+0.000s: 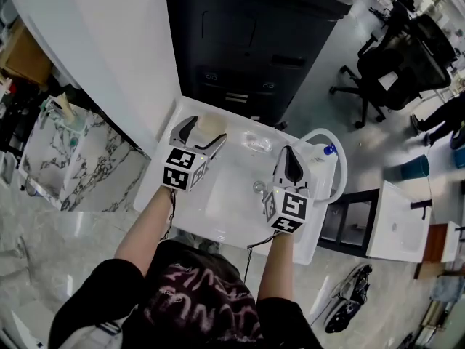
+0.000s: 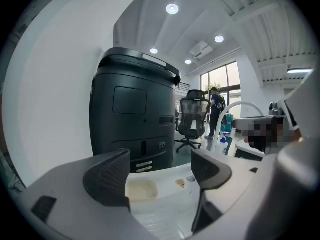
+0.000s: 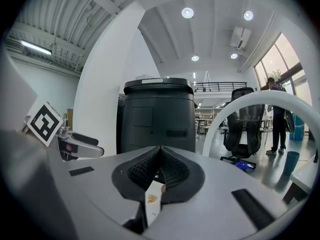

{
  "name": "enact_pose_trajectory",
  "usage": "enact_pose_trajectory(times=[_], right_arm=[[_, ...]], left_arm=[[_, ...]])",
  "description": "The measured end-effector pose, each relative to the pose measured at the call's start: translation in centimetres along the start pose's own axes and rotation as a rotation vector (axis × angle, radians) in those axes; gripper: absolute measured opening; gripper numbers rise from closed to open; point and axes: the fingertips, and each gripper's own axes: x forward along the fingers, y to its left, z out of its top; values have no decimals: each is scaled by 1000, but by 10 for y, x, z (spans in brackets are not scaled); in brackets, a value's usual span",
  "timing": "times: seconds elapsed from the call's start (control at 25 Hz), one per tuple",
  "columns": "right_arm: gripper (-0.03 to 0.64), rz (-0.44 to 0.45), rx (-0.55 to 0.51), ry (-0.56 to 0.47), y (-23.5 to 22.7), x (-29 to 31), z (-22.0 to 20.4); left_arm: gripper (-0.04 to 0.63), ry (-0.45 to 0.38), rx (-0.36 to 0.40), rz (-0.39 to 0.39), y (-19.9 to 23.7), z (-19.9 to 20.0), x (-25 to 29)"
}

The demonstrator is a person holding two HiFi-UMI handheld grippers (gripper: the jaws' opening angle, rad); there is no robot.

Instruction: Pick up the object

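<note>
Setting: we are looking down on a white worktop (image 1: 232, 198) in an open office, backed by a tall dark machine (image 1: 254, 42) filling the upper middle of the head view.

Task's thing: we are taking the cream block (image 2: 141, 189) as the object. It is lying flat on the worktop at the upper left of the tray area, close under the machine's front.

Left gripper (image 2: 160, 176): its fingers are standing spread, with the block low between them and nothing pressing on it.

Right gripper (image 3: 160, 166): its fingers are pressed together. A white strip with an orange mark is showing in the slit below them; we cannot tell whether it is a held slip or the worktop seen through.

Risks, as we are judging them:
- The fingers closing too high and skimming the block's top, since it is sitting low and flat.
- One finger pushing the block towards the machine instead of pinching it.
- A soft block squashing or slipping out.

Surroundings:
- A clear plastic item (image 1: 256, 142), centre, just beside the block's right.
- A small clear piece (image 1: 259, 187), near the right gripper.
- A white hoop (image 1: 340, 158) and a blue-capped bottle (image 1: 330, 150), right edge.
- Office chairs (image 1: 399, 64), upper right, well apart.

Obstruction: we are seeing nothing standing between the spread fingers and the block.
</note>
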Motion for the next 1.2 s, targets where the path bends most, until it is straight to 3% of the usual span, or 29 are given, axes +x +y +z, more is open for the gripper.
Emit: enact_pose_trajectory(times=[0.2, 0.44, 0.76, 1.2], right_arm=[[15, 0, -4, 0, 0, 5, -1], [15, 0, -8, 5, 1, 13, -3], [15, -17, 4, 15, -5, 21, -5], [15, -25, 7, 38, -7, 34, -18]], left_arm=[[382, 60, 15, 2, 5, -19, 18], [393, 130, -54, -1, 16, -45, 47], [445, 317, -55, 19, 37, -104, 94], [505, 443, -27, 31, 52, -145, 147]])
